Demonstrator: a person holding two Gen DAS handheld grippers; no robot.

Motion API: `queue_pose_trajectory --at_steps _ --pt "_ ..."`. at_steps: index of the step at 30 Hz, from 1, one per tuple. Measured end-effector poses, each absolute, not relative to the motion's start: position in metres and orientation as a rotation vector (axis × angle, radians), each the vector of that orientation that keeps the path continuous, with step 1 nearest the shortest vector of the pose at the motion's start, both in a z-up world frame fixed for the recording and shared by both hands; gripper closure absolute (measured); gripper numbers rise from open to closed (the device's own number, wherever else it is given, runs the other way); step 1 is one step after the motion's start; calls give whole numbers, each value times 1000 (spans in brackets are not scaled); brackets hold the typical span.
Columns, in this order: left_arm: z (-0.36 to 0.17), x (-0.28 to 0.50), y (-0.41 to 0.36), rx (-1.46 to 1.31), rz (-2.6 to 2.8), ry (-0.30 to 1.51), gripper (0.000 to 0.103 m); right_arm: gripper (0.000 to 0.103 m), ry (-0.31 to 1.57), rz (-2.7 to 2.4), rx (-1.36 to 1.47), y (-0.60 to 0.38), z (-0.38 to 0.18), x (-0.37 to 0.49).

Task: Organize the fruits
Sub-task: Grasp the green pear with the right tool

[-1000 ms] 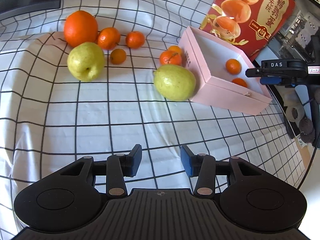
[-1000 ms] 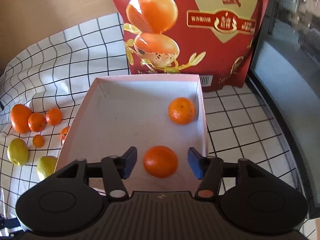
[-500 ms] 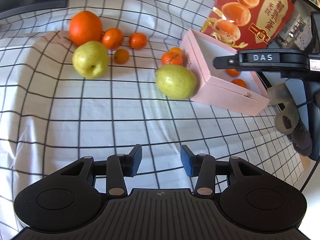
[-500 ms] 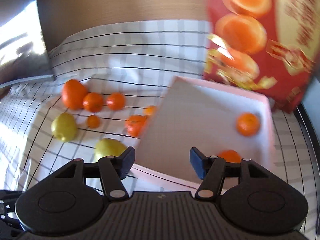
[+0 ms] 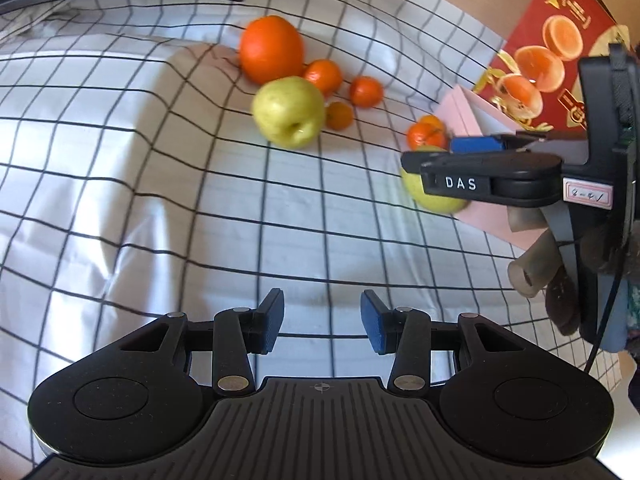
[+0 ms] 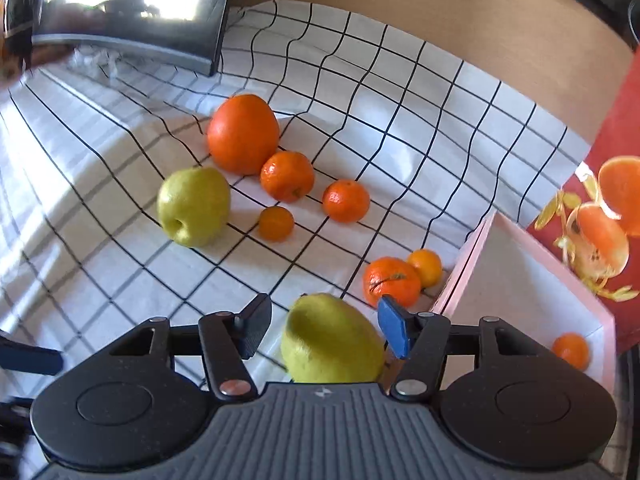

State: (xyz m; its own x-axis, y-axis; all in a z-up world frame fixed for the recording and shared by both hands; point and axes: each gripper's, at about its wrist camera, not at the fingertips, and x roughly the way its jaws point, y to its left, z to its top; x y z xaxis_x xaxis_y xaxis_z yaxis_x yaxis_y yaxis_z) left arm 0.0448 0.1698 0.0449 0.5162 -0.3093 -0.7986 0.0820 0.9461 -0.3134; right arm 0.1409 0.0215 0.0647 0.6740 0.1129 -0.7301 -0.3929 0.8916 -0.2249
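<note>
The left gripper [image 5: 322, 326] hangs released over bare cloth [image 5: 120, 200]. The right gripper [image 6: 324, 330], jaws closing, straddles the pear [image 6: 330, 340] without gripping, beside the pink box [image 6: 520, 280]. A skewed pinch could roll the pear away.

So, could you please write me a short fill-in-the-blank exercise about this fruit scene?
1. The tablecloth is white with a black ____ pattern.
2. The box beside the fruit is coloured ____.
3. The fruit between the right gripper fingers is a ____.
4. The left gripper holds ____.

Missing words: grid; pink; pear; nothing
</note>
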Motion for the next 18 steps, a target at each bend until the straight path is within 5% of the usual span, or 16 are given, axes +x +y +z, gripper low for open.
queue_pose_trajectory --at_steps 13,18 --pt "40 55 170 -248 -244 1010 56 47 802 431 -135 -2 83 100" --pt "40 55 167 -248 -255 1002 56 29 740 355 -226 3 80 94"
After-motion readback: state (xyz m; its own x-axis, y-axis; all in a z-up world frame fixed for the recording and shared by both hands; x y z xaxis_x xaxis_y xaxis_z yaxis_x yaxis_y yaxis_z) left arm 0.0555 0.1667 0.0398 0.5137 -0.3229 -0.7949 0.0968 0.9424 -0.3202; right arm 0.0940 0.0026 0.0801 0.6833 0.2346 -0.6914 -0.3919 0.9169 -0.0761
